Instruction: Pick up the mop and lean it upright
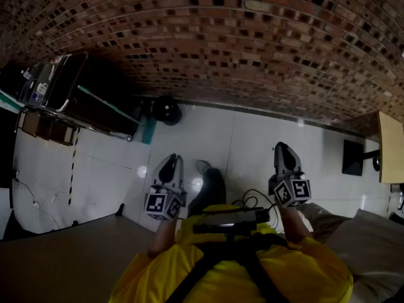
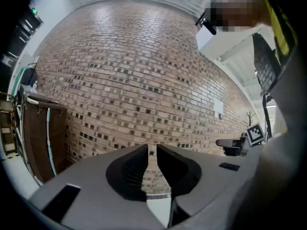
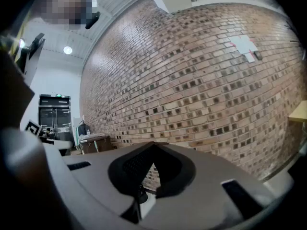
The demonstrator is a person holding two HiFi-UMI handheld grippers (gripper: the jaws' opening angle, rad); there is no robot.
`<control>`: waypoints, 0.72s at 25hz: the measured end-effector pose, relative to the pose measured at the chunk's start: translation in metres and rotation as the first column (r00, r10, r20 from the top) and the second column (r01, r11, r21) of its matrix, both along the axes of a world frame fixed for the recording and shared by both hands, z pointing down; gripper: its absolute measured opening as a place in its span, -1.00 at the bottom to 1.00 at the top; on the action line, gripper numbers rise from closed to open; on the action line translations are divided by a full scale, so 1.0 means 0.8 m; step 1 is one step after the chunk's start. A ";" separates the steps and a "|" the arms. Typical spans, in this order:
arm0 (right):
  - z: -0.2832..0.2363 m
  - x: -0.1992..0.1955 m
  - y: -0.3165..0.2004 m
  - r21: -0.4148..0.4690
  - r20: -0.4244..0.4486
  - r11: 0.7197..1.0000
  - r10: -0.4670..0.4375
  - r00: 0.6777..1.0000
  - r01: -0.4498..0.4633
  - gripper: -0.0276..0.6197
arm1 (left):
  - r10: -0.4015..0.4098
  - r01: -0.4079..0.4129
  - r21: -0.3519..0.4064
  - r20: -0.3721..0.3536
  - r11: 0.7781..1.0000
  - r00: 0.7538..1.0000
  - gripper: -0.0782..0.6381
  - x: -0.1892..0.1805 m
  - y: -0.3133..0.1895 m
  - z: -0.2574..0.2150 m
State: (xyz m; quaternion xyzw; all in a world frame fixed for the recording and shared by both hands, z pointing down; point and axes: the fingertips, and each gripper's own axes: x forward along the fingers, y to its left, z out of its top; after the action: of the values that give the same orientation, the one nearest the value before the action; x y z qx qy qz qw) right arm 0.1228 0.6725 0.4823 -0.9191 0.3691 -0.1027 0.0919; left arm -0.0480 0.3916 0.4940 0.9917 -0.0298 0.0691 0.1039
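Two empty tools are held above the pale floor [image 1: 252, 137]. The left hand-held gripper [image 1: 170, 163] has its jaws a narrow slit apart, and the right hand-held gripper [image 1: 282, 149] has its jaws pressed together. The mop [image 1: 110, 106], seen as a slim teal handle, rests against the dark cabinet [image 1: 95, 84] at the floor's left edge by the brick wall [image 1: 221, 36]. It is well apart from both grippers, ahead and to their left. Its head is hard to make out.

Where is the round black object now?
Head view, left of centre: the round black object sits at the foot of the brick wall, just right of the dark cabinet.
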 end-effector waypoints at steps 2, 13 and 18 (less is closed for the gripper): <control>0.000 0.035 -0.047 0.002 0.004 1.000 -0.002 1.000 0.002 -0.90 | -0.026 0.026 -0.007 -0.019 1.000 0.999 -0.62 0.027 -0.046 -0.002; -0.053 0.158 -0.401 0.022 -0.045 0.958 -0.285 0.957 0.286 -0.90 | -0.277 0.280 0.019 -0.090 0.960 0.957 -0.62 0.097 -0.337 -0.078; -0.030 0.123 -0.586 -0.018 -0.038 0.821 -0.571 0.820 0.571 -0.90 | -0.522 0.523 0.027 -0.027 0.852 0.852 -0.62 0.021 -0.437 -0.050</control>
State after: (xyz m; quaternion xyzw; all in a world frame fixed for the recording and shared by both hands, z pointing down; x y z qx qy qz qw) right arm 0.2209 0.2035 0.4583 -0.7688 0.6288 -0.1072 0.0465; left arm -0.0311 0.0424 0.4542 0.9486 -0.2980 0.0286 0.1025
